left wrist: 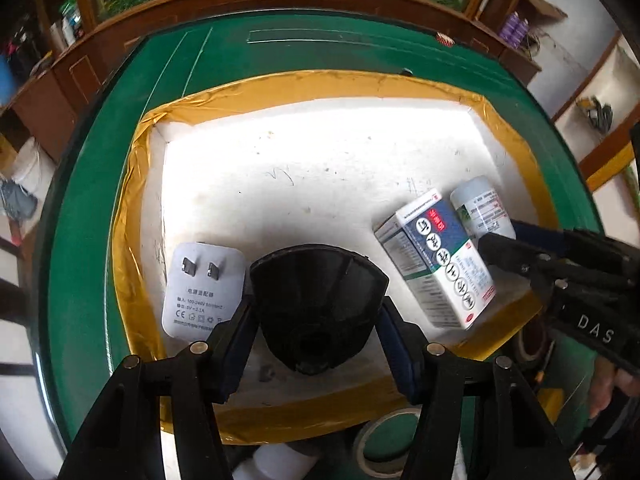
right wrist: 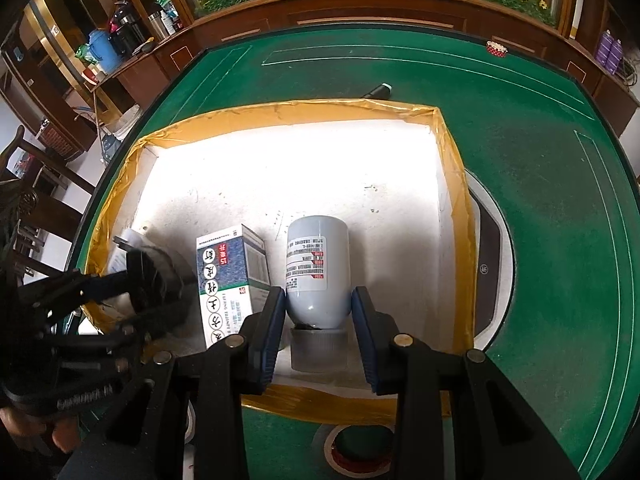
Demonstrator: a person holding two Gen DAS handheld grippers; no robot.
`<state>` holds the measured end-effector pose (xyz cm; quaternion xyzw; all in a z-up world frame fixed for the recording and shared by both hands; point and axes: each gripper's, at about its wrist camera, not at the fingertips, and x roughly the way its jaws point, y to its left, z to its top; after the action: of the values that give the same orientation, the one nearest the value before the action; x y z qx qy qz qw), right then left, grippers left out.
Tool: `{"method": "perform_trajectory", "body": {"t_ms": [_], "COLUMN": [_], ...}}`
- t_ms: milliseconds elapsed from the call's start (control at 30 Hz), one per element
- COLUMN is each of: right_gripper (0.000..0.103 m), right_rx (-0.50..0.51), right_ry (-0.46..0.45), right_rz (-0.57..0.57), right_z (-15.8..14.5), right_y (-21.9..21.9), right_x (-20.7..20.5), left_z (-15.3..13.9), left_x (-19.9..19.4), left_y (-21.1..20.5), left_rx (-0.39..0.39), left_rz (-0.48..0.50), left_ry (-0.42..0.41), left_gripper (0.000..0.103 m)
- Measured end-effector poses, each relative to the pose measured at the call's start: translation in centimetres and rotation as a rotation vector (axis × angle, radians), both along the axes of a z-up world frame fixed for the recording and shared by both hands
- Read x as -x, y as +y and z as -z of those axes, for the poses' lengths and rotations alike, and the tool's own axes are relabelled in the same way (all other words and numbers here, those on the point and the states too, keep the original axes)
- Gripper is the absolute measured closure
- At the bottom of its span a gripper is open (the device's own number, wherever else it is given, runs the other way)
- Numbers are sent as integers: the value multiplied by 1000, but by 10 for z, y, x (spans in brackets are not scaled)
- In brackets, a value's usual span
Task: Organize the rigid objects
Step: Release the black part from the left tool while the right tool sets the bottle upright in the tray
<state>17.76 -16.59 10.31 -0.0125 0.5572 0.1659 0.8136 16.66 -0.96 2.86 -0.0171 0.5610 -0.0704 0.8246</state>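
Observation:
A white foam tray with a gold-taped rim (left wrist: 144,184) (right wrist: 456,184) lies on the green table. My left gripper (left wrist: 316,316) is shut on a black cone-shaped funnel (left wrist: 316,300), held low over the tray's near side. A white power adapter (left wrist: 202,292) lies just left of it. A blue-and-white medicine box (left wrist: 436,256) (right wrist: 228,276) lies at the right. My right gripper (right wrist: 318,312) straddles a white pill bottle (right wrist: 318,272) (left wrist: 480,204) lying beside the box, cap toward the camera. The left pad touches the bottle; a gap shows at the right pad.
Tape rolls (left wrist: 384,444) (right wrist: 360,448) lie on the green felt table (right wrist: 540,200) near the tray's front edge. A dark pen-like object (right wrist: 378,90) lies behind the tray. A small patterned cup (right wrist: 496,49) stands at the far edge. A round device (right wrist: 492,264) sits right of the tray.

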Motion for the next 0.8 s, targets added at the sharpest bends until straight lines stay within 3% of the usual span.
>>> {"method": "perform_trajectory", "body": {"t_ms": [333, 467, 533, 700, 800], "right_gripper": [70, 69, 57, 54, 44], "right_rx": [-5, -3, -15, -31, -45], "right_ry": [-3, -10, -16, -38, -55], "right_rz": [-7, 0, 9, 11, 7], "right_z": [6, 3, -1, -13, -24], "right_y": [3, -1, -4, -8, -10], "right_x": [8, 9, 10, 15, 23], "left_z": [8, 6, 3, -8, -16], "left_x": [1, 5, 9, 22, 32], "left_y": [-2, 8, 11, 10, 3], "left_rx": [-12, -17, -4, -19, -23], "left_rz": [-2, -25, -30, -35, -35], "left_ry": [25, 12, 7, -17, -33], "left_gripper": [40, 31, 28, 25, 23]}}
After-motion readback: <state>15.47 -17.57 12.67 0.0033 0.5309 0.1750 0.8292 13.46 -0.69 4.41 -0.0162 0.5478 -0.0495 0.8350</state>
